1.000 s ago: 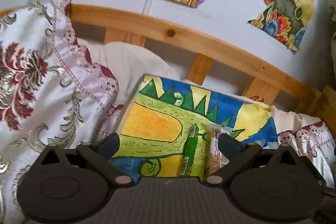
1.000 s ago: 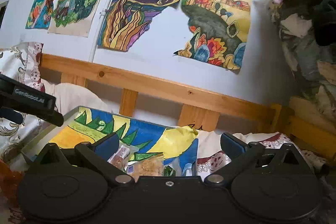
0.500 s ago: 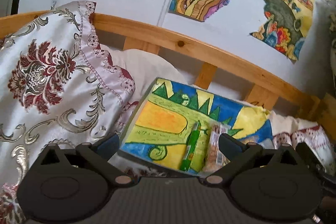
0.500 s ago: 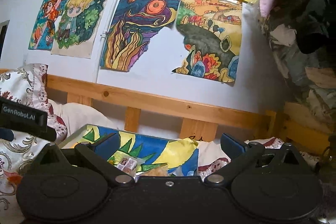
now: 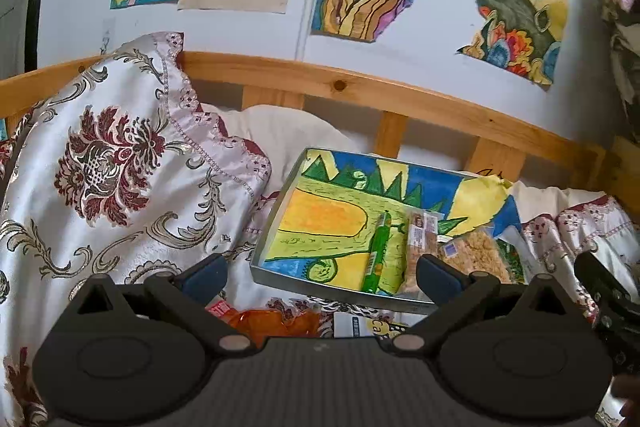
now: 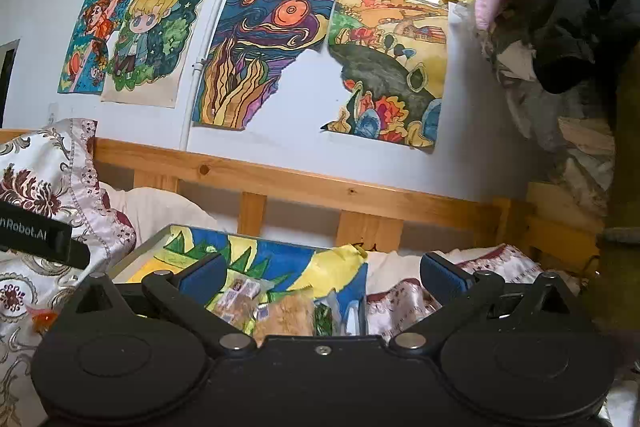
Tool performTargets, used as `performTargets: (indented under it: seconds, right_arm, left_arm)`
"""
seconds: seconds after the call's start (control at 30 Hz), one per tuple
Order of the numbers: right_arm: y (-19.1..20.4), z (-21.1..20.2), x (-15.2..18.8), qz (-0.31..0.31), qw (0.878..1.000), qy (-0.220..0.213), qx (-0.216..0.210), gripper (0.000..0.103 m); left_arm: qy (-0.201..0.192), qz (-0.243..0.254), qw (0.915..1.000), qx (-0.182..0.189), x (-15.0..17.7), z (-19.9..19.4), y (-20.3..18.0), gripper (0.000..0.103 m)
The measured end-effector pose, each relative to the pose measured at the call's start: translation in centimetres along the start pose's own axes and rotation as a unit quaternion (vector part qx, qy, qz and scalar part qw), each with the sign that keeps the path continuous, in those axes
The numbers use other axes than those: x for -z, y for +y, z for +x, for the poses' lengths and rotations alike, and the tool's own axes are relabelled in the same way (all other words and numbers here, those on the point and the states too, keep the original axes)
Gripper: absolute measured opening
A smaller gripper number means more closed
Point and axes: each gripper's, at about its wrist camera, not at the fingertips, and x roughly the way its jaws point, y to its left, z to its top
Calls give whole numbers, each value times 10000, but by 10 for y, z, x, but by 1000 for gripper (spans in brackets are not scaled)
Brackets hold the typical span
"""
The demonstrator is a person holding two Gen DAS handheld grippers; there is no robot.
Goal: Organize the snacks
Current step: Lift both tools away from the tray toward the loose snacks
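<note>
A shallow metal tray (image 5: 280,281) lined with a painted paper lies on the bed. In it lie a green stick snack (image 5: 376,253), a clear pack of brown bars (image 5: 418,251) and a bag of tan crumbly snack (image 5: 476,257). An orange wrapped snack (image 5: 276,321) and a white packet (image 5: 360,325) lie on the bedding in front of the tray. My left gripper (image 5: 320,273) is open and empty, above these. My right gripper (image 6: 320,273) is open and empty, over the tray's (image 6: 132,259) right part, where the bars (image 6: 236,297) and crumbly bag (image 6: 286,315) show.
A large embroidered satin pillow (image 5: 108,179) fills the left. A white pillow (image 5: 296,135) and the wooden headboard (image 5: 400,99) stand behind the tray. Drawings cover the wall. Clothes (image 6: 560,7) hang at the right. The left gripper's body (image 6: 36,239) shows at the right view's left edge.
Both grippers have pulled back and risen from the tray, still open. The tray looks smaller, and the orange snack and white packet in front of it have come into view.
</note>
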Motion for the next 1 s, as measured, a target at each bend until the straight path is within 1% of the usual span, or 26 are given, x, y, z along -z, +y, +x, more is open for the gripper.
performTargets:
  seconds: [0.2,0.3,0.37,0.47,0.53,0.67,0.77,0.9,1.0]
  right_arm:
    - [-7,-19,9,-5,9998,183,-6,102]
    - [-8,-30,12,-19,9997,229,-30,102]
    - [-9,-36,13,-15,9996,267,-41,102]
    - [-10,-45,17,35,9992,398,-68,102]
    - [-11,-49,20,83,9985,524,-109,102]
    - [-11,-49,24,170,9966,770,-223,102]
    - [-10,-43,28,197,9949,950,-283,102]
    - [-10,-36,32,340,9909,1235,-416,102]
    - [-11,-32,33,403,9892,1340,-437,102]
  left_arm:
    - [194,-113,9995,215,13,-4,13,102]
    - [304,-62,9990,331,23,-6,20,102]
    - [344,81,9989,313,29,-8,20,102]
    - [240,484,9981,306,39,-13,17,102]
    - [216,645,9970,374,43,-15,14,102]
    - [316,713,9954,554,50,-16,12,102]
    - [350,806,9946,561,55,-15,10,102]
    - [633,893,9913,726,62,-10,7,102]
    - [856,1034,9871,868,69,-6,3,102]
